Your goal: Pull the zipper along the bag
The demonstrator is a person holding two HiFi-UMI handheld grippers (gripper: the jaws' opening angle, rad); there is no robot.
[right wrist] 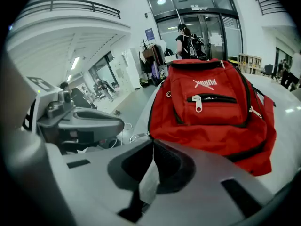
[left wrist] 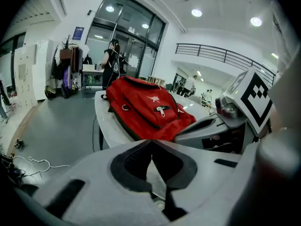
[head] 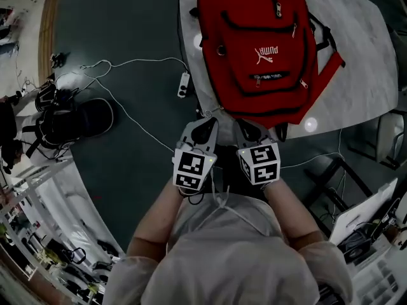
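The red bag [head: 261, 49] has black trim and a white logo; the table [head: 365, 40] is pale grey.

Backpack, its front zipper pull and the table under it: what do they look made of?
Backpack: woven fabric, likely nylon or polyester, matte red with black trim; it sags softly. Zipper pull: probably metal, silvery. Table: smooth, glossy pale top, perhaps laminate; ceiling lights reflect in it.
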